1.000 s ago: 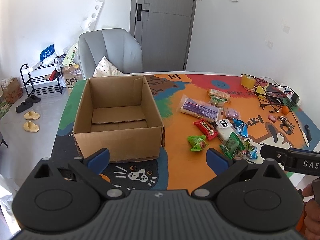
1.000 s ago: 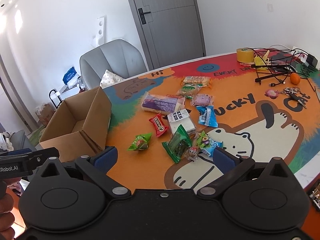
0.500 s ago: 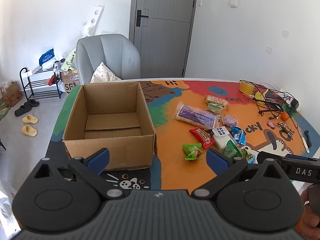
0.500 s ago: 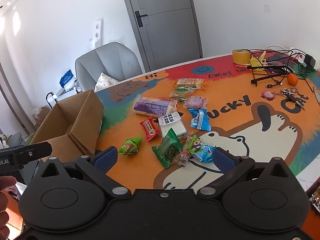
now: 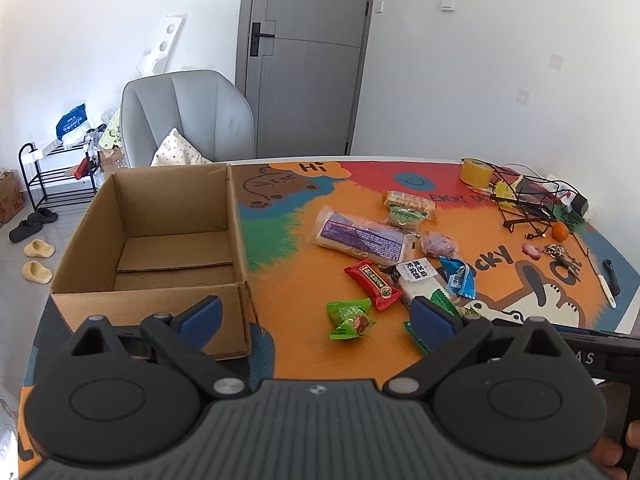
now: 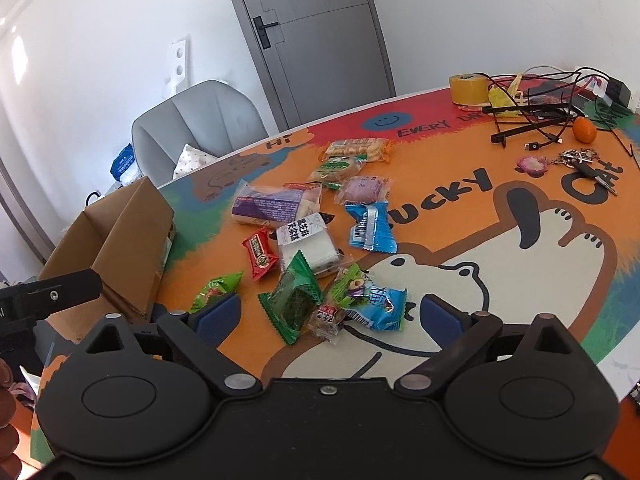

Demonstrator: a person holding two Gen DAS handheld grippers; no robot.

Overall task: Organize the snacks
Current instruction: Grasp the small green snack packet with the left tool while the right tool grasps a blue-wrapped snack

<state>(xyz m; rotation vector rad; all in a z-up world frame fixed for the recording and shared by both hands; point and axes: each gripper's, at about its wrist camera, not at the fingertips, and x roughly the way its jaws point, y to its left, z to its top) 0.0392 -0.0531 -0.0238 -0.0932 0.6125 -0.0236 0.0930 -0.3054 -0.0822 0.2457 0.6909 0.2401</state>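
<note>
The dark green snack packet [image 6: 295, 295] lies flat on the counter [image 6: 460, 264], its long side slanting up toward the right. It sits between my right gripper [image 6: 331, 313] jaws, which are wide but closing, touching nothing. My left gripper [image 5: 316, 316] is wide and empty.

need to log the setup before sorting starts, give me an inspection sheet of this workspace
surface: table under a cartoon mat, mostly orange.
job's things: cardboard box open, nothing seen inside; snack packets loose on the mat beside it.
clutter: tape roll, small orange fruit, keys.
grippers: left tool open, nothing held; right tool closing, jaws still wide, not pressing any packet.
cables: black tangle at the far right corner.
surroundings: grey chair, shut door, shoe rack.
</note>
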